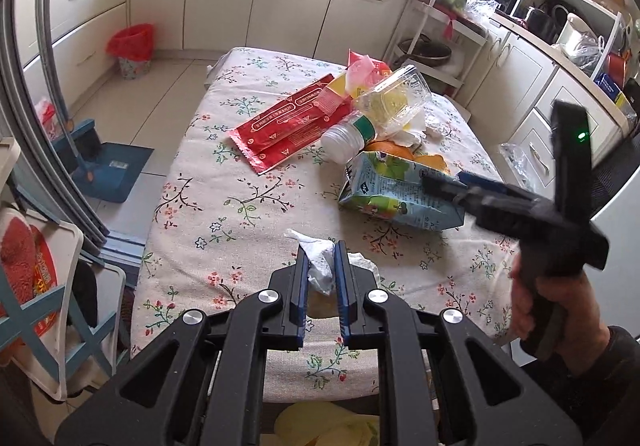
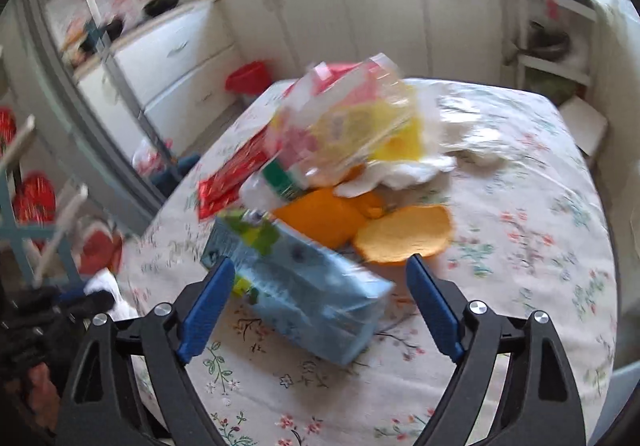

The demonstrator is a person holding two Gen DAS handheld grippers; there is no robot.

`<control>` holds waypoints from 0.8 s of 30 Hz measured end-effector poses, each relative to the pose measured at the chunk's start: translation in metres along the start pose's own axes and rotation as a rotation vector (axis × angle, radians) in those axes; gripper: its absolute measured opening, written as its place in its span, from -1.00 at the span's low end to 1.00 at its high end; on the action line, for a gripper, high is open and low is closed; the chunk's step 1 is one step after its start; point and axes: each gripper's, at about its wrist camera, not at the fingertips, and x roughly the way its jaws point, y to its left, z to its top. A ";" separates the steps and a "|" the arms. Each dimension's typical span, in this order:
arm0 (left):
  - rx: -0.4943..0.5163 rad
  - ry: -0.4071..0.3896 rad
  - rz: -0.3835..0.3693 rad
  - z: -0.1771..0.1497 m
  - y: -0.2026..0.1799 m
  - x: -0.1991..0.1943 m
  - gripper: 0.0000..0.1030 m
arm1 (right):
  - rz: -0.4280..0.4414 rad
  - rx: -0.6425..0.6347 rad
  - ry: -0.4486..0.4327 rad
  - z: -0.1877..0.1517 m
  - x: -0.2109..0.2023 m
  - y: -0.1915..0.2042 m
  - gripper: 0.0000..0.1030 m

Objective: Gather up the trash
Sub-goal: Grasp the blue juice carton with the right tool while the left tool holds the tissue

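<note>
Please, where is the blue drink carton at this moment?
The blue drink carton lies on its side on the flowered tablecloth, between the open fingers of the right gripper in the right wrist view, just in front of the orange peel.

Crumpled white paper tissue (image 1: 320, 266); glossy red foil wrapper (image 1: 288, 126); clear shiny plastic box (image 1: 396, 94); printed, smooth carton (image 2: 304, 286); matt floral cloth on the tabletop (image 1: 224, 214); claw (image 1: 322, 278) pads of matt blue plastic.
</note>
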 end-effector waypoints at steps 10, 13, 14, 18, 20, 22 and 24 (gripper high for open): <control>-0.024 -0.010 0.003 0.002 0.006 -0.004 -0.78 | -0.044 -0.221 0.048 -0.013 0.000 0.043 0.65; -0.022 -0.010 0.005 0.002 0.006 -0.003 -0.78 | -0.075 -0.229 0.042 -0.012 0.011 0.045 0.65; -0.022 -0.010 0.005 0.002 0.006 -0.003 -0.78 | -0.081 -0.230 0.039 -0.013 0.013 0.046 0.65; -0.021 -0.015 0.010 0.002 0.006 -0.004 -0.78 | -0.088 -0.220 0.047 -0.013 0.019 0.048 0.26; -0.017 -0.017 0.012 0.001 0.005 -0.004 -0.78 | -0.069 -0.212 0.052 -0.014 0.015 0.046 0.21; -0.007 -0.022 0.018 0.000 0.003 -0.005 -0.78 | -0.050 -0.212 0.058 -0.017 0.012 0.048 0.17; 0.002 -0.027 0.021 0.000 0.002 -0.007 -0.78 | -0.026 -0.194 0.055 -0.018 0.008 0.046 0.16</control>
